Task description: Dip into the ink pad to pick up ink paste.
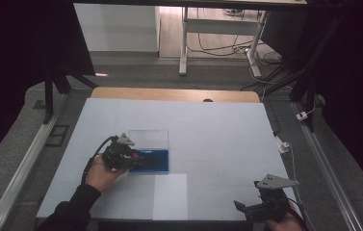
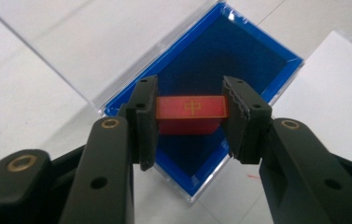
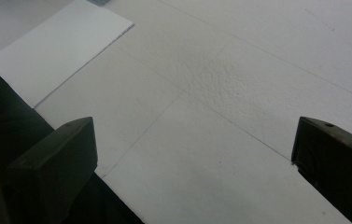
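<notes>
High view: the left gripper sits at the left-centre of the white table, held in the person's left hand, with its jaws pointing toward 3 o'clock over the blue-lined box. The box's clear lid stands open at the 12 o'clock side of the tray. A white sheet lies flat on the table just at 6 o'clock of the box. The right gripper rests near the table's front edge at about 4 o'clock from the box, well apart from it, with a grey three-cornered plate on top. Left gripper view: the left gripper is clamped on a red block, one pad on each short end; the block bears a gold outline and a gold character on its upper face. The block hangs over the dark blue interior of the box, and whether it touches the lining cannot be told. The lid lies toward 11 o'clock. Right gripper view: the right gripper has its jaws wide apart with nothing between them, above the bare table; the white sheet lies toward 10 o'clock.
</notes>
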Tool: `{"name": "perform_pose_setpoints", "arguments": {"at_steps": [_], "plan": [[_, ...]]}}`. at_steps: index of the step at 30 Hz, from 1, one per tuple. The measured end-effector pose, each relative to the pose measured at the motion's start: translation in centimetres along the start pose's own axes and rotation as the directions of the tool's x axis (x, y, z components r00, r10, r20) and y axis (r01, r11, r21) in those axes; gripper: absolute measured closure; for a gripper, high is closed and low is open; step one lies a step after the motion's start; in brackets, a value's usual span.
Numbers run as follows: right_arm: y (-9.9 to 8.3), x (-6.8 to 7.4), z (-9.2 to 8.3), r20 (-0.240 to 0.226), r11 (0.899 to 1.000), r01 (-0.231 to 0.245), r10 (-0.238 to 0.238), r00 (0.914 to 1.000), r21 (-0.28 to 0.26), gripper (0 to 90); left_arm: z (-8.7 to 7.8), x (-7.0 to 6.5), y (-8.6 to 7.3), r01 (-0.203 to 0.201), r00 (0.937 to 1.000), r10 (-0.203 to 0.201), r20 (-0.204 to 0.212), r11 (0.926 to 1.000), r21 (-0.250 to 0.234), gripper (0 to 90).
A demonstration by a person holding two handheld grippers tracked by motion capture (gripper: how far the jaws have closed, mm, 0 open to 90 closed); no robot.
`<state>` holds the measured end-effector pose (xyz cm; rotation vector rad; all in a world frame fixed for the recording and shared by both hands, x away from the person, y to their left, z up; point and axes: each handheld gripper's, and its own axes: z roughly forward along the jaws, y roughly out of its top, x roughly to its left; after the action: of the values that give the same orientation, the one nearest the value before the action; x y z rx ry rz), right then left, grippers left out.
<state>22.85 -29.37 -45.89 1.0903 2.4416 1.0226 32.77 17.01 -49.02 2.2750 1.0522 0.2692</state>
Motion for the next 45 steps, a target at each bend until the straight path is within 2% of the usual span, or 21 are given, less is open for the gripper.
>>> {"name": "perform_pose_setpoints", "arguments": {"at_steps": [3, 6, 8, 12, 15, 19, 21, 24, 26, 28, 32, 34, 36, 38, 41, 45], "plan": [[0.0, 0.0, 0.0, -0.001, 1.0, 0.0, 0.0, 1.0, -0.002, 0.1, 0.3, 0.1, -0.1, 0.0, 1.0, 0.0, -0.001, 0.9999, 0.017, 58.2], [0.0, 0.0, 0.0, 0.0, 1.0, 0.0, 0.0, 1.0, 0.0, 0.1, 0.4, -0.1, -0.1, -0.013, 0.9999, 0.013, -0.009, 0.9997, 0.019, 58.2], [0.0, 0.0, 0.0, 0.0, 1.0, 0.0, 0.0, 1.0, 0.001, 0.1, 0.5, -0.2, -0.2, -0.003, 0.9999, 0.003, -0.012, 0.9999, 0.015, 58.4], [0.0, 0.0, 0.0, -0.001, 1.0, 0.002, -0.002, 1.0, 0.0, 0.1, 0.5, -0.3, -0.2, -0.009, 0.9997, 0.009, -0.021, 0.9998, 0.016, 58.5], [0.0, 0.0, 0.1, 0.0, 1.0, 0.003, -0.003, 1.0, 0.002, 0.1, 0.6, -0.7, -0.2, -0.022, 0.9988, 0.023, -0.043, 0.9995, 0.021, 58.7], [0.0, 0.0, 0.1, 0.0, 1.0, 0.003, -0.003, 1.0, 0.003, 0.1, 0.7, -1.5, -0.1, -0.054, 0.9944, 0.056, -0.09, 0.9981, 0.029, 58.7], [0.0, 0.0, 0.1, 0.0, 1.0, 0.003, -0.003, 1.0, 0.003, 0.1, 0.7, -1.3, -0.1, -0.039, 0.9959, 0.041, -0.08, 0.9989, 0.025, 58.7], [0.0, 0.0, 0.1, -0.001, 1.0, 0.004, -0.004, 1.0, 0.004, 0.1, 0.6, -0.4, -0.4, 0.009, 0.9997, -0.008, -0.024, 0.9999, 0.011, 58.8], [0.0, 0.0, 0.1, 0.0, 1.0, 0.003, -0.003, 1.0, 0.003, 0.1, 0.6, 0.2, -0.5, 0.038, 0.9992, -0.038, 0.009, 0.9993, 0.002, 58.8], [0.0, 0.0, 0.1, -0.001, 1.0, 0.002, -0.002, 1.0, 0.004, 0.1, 0.6, 0.4, -0.6, 0.05, 0.9985, -0.05, 0.023, 0.9987, -0.001, 58.7], [0.0, 0.0, 0.1, -0.001, 1.0, 0.001, -0.001, 1.0, 0.007, 0.1, 0.6, -0.4, -0.3, 0.004, 0.9997, -0.004, -0.025, 0.9999, 0.012, 58.8], [0.0, 0.0, 0.1, -0.002, 1.0, -0.001, 0.001, 1.0, 0.008, 0.1, 0.7, -1.0, -0.2, -0.02, 0.9981, 0.021, -0.058, 0.9996, 0.021, 58.7], [0.1, 0.0, 0.2, -0.001, 1.0, 0.001, 0.0, 1.0, 0.013, 0.1, 0.7, -1.2, -0.2, -0.031, 0.997, 0.033, -0.07, 0.9992, 0.024, 58.7], [0.1, 0.0, 0.2, -0.002, 1.0, 0.001, -0.001, 1.0, 0.016, 0.1, 0.7, -1.0, -0.2, -0.019, 0.998, 0.02, -0.059, 0.9996, 0.021, 58.7], [0.1, 0.0, 0.2, -0.005, 1.0, -0.001, 0.001, 1.0, 0.011, 0.1, 0.6, -0.3, -0.4, 0.018, 0.9996, -0.018, -0.02, 0.9998, 0.008, 58.7], [0.0, -0.1, 0.1, -0.004, 1.0, -0.004, 0.004, 1.0, 0.006, 0.1, 0.6, -0.3, -0.3, 0.008, 0.9998, -0.008, -0.018, 0.9999, 0.011, 58.5]]}}
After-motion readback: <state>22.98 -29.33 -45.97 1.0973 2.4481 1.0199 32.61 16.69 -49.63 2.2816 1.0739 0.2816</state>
